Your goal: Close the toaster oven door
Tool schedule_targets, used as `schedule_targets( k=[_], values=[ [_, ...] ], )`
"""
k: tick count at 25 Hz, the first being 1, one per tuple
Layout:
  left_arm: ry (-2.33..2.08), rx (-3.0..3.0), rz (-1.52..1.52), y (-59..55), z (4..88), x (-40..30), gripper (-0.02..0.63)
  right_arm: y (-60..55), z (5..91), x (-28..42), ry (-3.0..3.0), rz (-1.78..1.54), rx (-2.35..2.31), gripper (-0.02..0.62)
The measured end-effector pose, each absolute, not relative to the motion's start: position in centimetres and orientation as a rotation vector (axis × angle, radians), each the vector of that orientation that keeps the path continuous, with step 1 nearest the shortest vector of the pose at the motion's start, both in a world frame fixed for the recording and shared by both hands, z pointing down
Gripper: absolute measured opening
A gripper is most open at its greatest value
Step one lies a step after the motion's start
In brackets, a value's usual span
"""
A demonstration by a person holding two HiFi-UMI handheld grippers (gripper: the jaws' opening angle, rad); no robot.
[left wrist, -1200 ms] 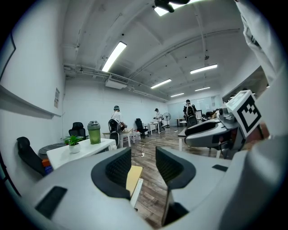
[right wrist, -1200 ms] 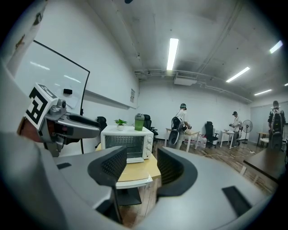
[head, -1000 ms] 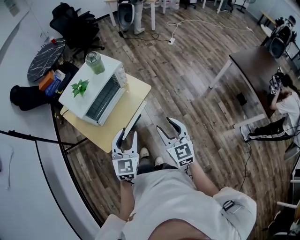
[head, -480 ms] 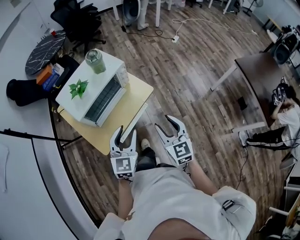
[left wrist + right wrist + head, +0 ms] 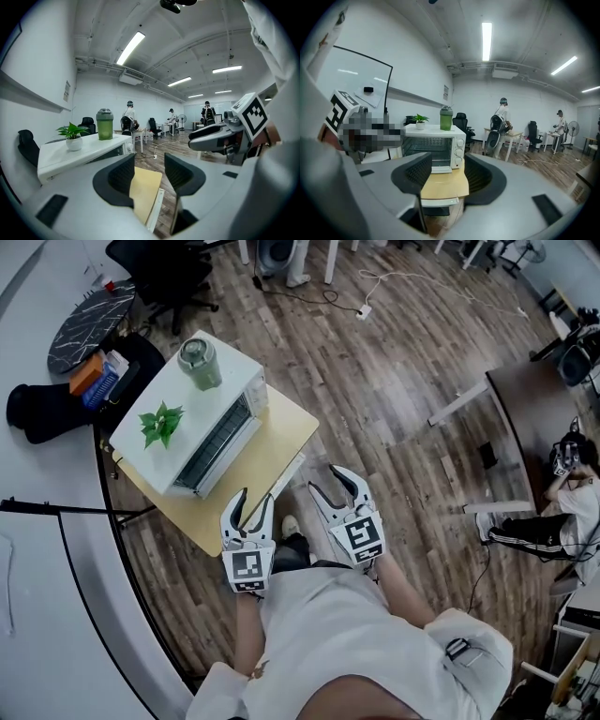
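White toaster oven (image 5: 178,413) stands on yellow table (image 5: 272,442), well ahead of left gripper (image 5: 257,498), jaws just opening, and right gripper (image 5: 328,482), jaws spread; both empty, apparently readied for its door.

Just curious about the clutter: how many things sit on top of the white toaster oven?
2. On the white toaster oven, a small green plant in a white pot stands toward one end of the top; a green bottle with a grey lid toward the other. Nothing seems hidden.
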State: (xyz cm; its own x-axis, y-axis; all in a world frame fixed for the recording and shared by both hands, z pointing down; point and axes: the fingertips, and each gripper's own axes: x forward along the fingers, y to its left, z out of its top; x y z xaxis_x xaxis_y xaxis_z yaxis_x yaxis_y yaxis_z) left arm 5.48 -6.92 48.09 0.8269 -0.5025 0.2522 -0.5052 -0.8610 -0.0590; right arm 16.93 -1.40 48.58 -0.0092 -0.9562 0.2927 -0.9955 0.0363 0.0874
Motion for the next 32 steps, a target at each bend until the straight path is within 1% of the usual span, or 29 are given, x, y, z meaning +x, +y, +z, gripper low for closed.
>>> schedule_targets(
  k=[13, 26, 32],
  values=[
    [-0.887, 2.816, 0.505, -13.1, 55.1, 4.3, 0.213, -8.1, 55.1, 17.7, -2.011, 0.327, 1.824, 0.225],
    [-1.148, 2.49, 0.613, -13.9, 63.5, 1.1, 0.241, -10.9, 63.9, 18.9, -2.047, 0.461, 1.514, 0.239],
    [-1.297, 2.297, 0.61, -12.9, 66.9, -0.3, 0.25, -11.1, 68.2, 19.7, -2.075, 0.487, 1.332, 0.242]
  ],
)
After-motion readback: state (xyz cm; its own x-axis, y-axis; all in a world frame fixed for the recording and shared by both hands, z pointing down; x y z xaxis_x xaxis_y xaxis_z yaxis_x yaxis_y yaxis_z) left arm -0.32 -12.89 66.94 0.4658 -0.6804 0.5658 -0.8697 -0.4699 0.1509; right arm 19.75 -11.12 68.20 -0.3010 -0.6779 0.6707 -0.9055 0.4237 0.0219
